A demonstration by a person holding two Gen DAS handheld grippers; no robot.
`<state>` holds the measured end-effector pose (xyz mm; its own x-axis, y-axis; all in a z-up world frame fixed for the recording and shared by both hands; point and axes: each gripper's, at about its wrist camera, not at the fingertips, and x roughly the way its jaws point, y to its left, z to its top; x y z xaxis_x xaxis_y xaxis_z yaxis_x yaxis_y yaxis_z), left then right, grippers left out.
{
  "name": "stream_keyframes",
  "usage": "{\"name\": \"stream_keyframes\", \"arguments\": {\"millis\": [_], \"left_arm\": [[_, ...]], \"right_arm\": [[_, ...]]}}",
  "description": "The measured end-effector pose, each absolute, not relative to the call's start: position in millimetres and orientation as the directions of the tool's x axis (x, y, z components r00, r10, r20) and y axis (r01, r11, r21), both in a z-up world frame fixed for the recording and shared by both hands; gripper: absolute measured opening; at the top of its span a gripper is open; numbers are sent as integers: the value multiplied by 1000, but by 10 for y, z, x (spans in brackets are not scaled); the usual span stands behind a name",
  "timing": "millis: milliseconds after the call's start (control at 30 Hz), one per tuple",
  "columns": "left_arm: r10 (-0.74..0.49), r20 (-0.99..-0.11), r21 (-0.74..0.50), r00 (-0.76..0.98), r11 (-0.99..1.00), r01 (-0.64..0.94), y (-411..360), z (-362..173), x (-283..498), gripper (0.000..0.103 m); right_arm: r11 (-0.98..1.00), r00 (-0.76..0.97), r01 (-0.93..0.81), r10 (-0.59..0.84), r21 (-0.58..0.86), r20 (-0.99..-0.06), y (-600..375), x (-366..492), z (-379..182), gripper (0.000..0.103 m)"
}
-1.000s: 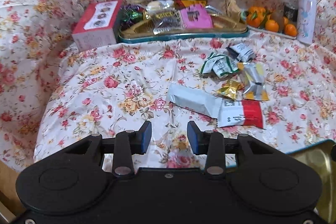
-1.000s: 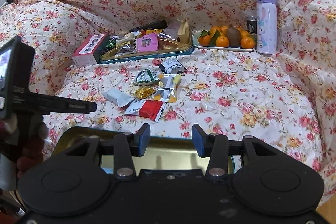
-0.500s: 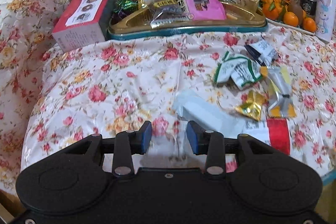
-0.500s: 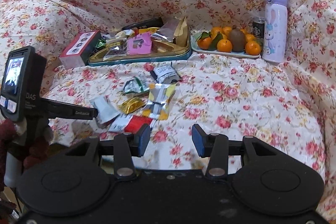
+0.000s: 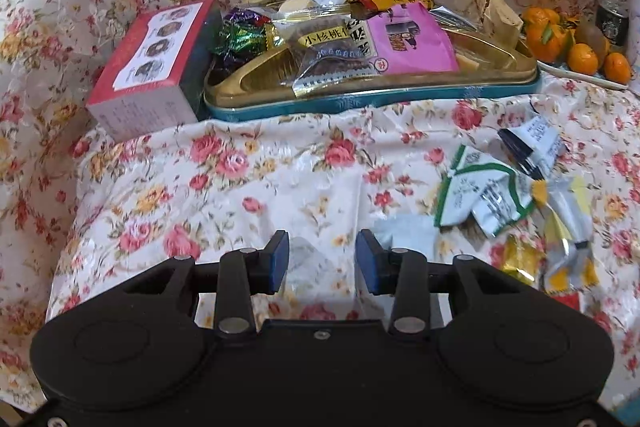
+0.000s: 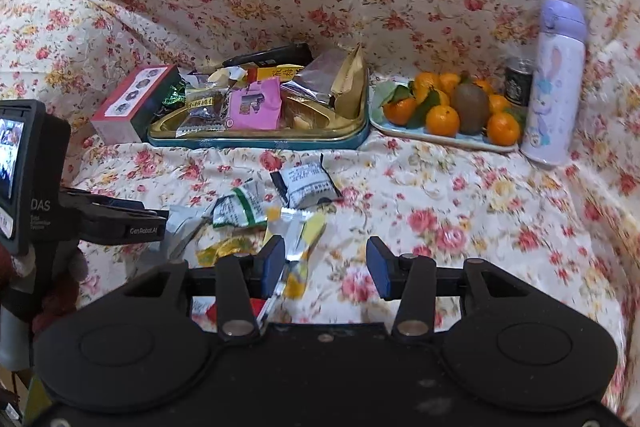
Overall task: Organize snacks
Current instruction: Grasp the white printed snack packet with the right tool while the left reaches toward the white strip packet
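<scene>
Loose snack packets lie on the floral cloth: a green-and-white packet (image 5: 476,195) (image 6: 240,207), a black-and-white packet (image 5: 532,143) (image 6: 308,183), a silver-and-yellow packet (image 5: 568,227) (image 6: 298,239), a gold candy (image 5: 520,259) (image 6: 228,249) and a white bar (image 5: 404,235). A gold snack tin (image 5: 372,95) (image 6: 260,141) at the back holds several packets, among them a pink one (image 5: 412,43). My left gripper (image 5: 322,261) is open and empty, low over the cloth beside the white bar. My right gripper (image 6: 326,267) is open and empty, just right of the loose pile.
A red box (image 5: 152,67) (image 6: 132,103) stands left of the tin. A plate of oranges (image 6: 444,111) (image 5: 576,47), a small can (image 6: 518,83) and a purple bottle (image 6: 556,83) stand at the back right. The left gripper's body (image 6: 80,219) shows at the right view's left edge.
Both grippers have moved forward over the cloth toward the loose packets. The gold lid that lay under the right gripper has dropped out of view. Both stay open.
</scene>
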<state>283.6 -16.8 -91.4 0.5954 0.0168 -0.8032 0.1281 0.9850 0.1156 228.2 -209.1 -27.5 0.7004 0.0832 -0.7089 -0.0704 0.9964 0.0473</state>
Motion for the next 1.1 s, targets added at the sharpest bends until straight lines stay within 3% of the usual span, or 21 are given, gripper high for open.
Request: {"name": "stream_keyframes", "arguments": {"millis": [233, 567, 700, 867, 1100], "left_arm": [[41, -765, 187, 643, 969, 160, -240, -962, 2801, 51], [-51, -797, 34, 602, 991, 129, 2, -963, 2887, 57], [-45, -790, 47, 612, 990, 134, -23, -974, 2869, 57], [-53, -790, 37, 611, 990, 133, 2, -971, 2869, 57], [-52, -789, 38, 613, 990, 133, 11, -972, 2866, 58]], "right_arm": [[991, 649, -37, 119, 125, -751, -2123, 2794, -478, 51], [925, 593, 98, 242, 368, -768, -2192, 3288, -641, 53], [875, 575, 182, 276, 449, -770, -2210, 3442, -705, 57], [824, 550, 294, 269, 485, -791, -2233, 3578, -840, 57], [834, 567, 299, 236, 464, -789, -2130, 3691, -849, 58]]}}
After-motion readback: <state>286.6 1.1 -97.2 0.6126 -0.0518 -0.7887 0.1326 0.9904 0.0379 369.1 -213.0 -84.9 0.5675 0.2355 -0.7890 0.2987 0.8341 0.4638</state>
